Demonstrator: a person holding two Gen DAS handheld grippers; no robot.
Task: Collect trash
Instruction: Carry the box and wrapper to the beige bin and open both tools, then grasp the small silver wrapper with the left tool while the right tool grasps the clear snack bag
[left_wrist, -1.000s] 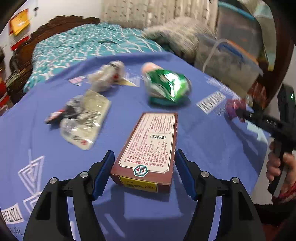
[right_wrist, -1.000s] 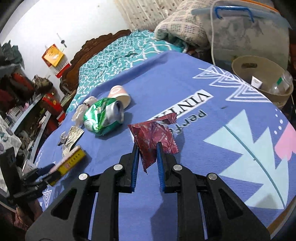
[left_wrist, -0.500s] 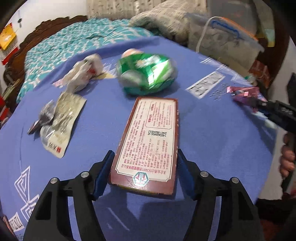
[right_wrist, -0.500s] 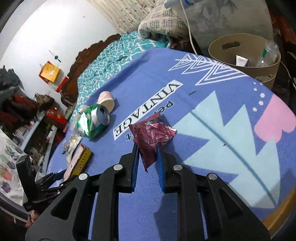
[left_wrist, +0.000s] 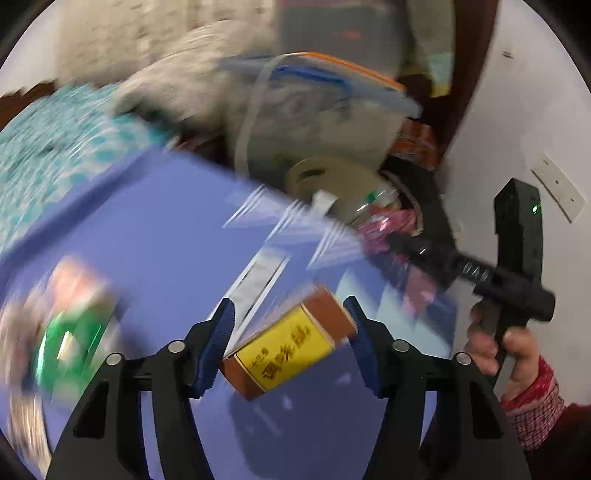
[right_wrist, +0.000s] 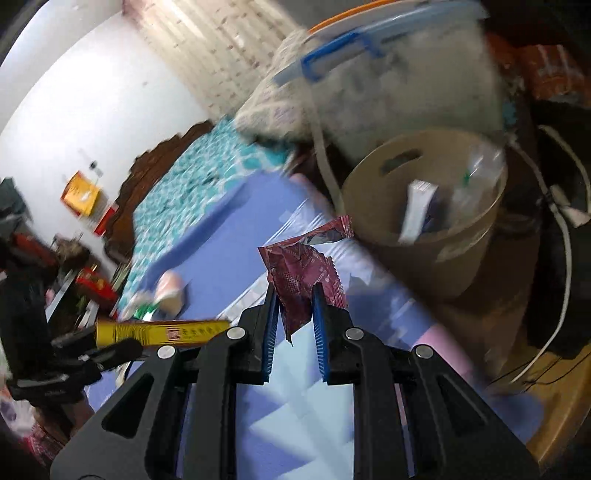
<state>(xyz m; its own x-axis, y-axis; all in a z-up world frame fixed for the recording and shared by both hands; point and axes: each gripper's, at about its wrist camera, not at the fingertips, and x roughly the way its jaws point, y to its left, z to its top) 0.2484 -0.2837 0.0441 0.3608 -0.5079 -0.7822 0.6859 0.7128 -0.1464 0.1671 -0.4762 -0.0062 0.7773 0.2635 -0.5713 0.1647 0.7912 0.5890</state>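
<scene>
While aloft, box in tongs

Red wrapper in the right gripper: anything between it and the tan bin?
Nothing visible. The red wrapper is pinched in the right gripper above the blue tablecloth, and the tan bin sits just past the table edge, its mouth open and only partly filled. The view is motion-blurred, so small obstacles could be missed.

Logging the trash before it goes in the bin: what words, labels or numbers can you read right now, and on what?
Brown box, yellow label: large black Chinese characters, too blurred to quote.
Same box's yellow side, right wrist view: red seal and small print, unreadable.
Red wrapper: print too small to read.
Blue tablecloth: printed pattern blurred, no readable text.
</scene>
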